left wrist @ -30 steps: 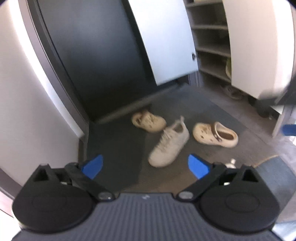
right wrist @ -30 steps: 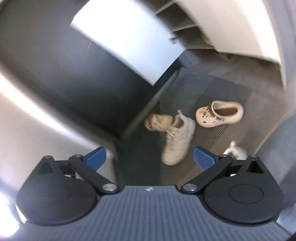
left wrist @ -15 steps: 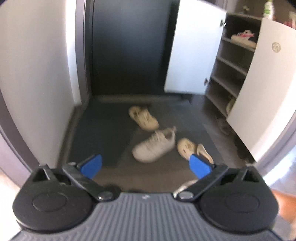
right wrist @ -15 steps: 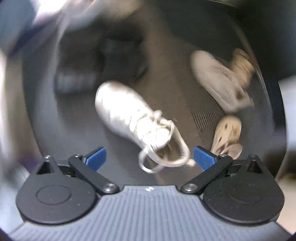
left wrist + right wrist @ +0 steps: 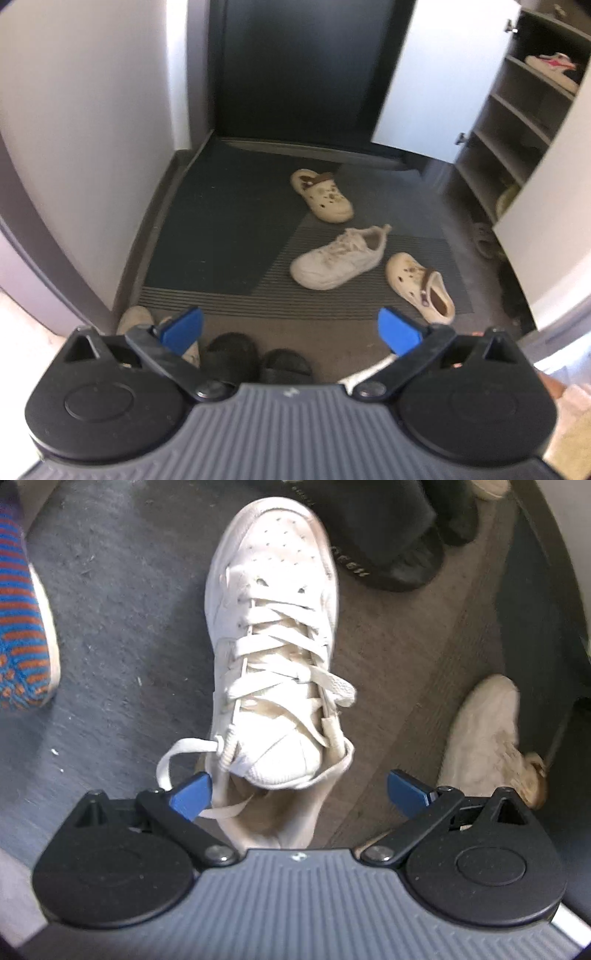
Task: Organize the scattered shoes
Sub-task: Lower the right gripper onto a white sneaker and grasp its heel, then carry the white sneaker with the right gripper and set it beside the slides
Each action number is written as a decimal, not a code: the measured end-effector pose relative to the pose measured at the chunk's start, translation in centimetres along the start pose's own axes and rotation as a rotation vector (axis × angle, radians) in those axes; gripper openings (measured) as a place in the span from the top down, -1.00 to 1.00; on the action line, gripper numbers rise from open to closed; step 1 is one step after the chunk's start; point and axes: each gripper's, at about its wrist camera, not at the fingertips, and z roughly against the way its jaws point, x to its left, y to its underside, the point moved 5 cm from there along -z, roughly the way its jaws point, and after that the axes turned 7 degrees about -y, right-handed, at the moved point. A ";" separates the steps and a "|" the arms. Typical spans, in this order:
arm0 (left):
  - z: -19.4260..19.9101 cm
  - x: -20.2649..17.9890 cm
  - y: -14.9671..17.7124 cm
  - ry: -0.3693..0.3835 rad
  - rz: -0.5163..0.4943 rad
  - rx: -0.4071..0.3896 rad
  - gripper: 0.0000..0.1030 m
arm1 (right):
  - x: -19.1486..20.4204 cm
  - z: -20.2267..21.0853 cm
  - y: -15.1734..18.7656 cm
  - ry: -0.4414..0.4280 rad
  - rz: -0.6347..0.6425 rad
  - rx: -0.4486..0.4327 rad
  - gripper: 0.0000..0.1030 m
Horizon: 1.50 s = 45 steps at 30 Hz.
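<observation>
Two grippers are spread wide and empty. Right gripper (image 5: 299, 788) hovers over a white sneaker (image 5: 273, 635), heel between its fingers: the pickup step, seemingly. Next it should lower and clamp the heel collar. Left gripper (image 5: 290, 328) hangs far behind the other sneaker (image 5: 338, 260).

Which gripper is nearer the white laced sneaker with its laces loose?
Right. The right gripper hangs open just over the white laced sneaker's heel; the left gripper faces the doormat.
</observation>
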 end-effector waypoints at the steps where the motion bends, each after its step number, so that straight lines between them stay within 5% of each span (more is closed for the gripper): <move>1: -0.1 0.1 -0.1 -0.004 -0.002 -0.004 -0.99 | -0.2 -0.9 0.0 -0.046 -0.001 0.013 -1.00; 9: -1.3 1.6 0.5 -0.061 0.080 -0.003 -0.99 | -0.6 -4.5 -1.7 -0.051 0.018 0.005 -1.00; 14: -1.7 2.3 0.0 -0.023 0.128 0.018 -0.99 | -0.2 -6.2 -2.8 -0.010 -0.018 0.103 -1.00; 20: 0.2 2.0 -0.4 0.009 0.130 -0.044 -0.97 | -1.4 -4.7 -3.1 -0.073 -0.111 0.098 -0.76; 30: 2.8 2.1 -1.7 0.041 0.122 -0.105 -0.97 | -3.6 -0.2 -1.9 -0.149 -0.569 0.032 -0.69; 34: 3.5 2.5 -2.9 0.040 0.132 -0.142 -0.97 | -3.1 0.9 -2.7 -0.167 -0.658 0.057 -0.67; 43: 7.8 -0.6 -3.9 0.029 0.007 -0.420 -0.99 | -4.6 1.9 -1.3 -0.164 -1.052 0.054 -0.65; 45: 8.2 -1.8 -3.6 0.045 -0.024 -0.429 -0.99 | -5.2 1.6 -0.7 -0.197 -1.161 0.069 -0.64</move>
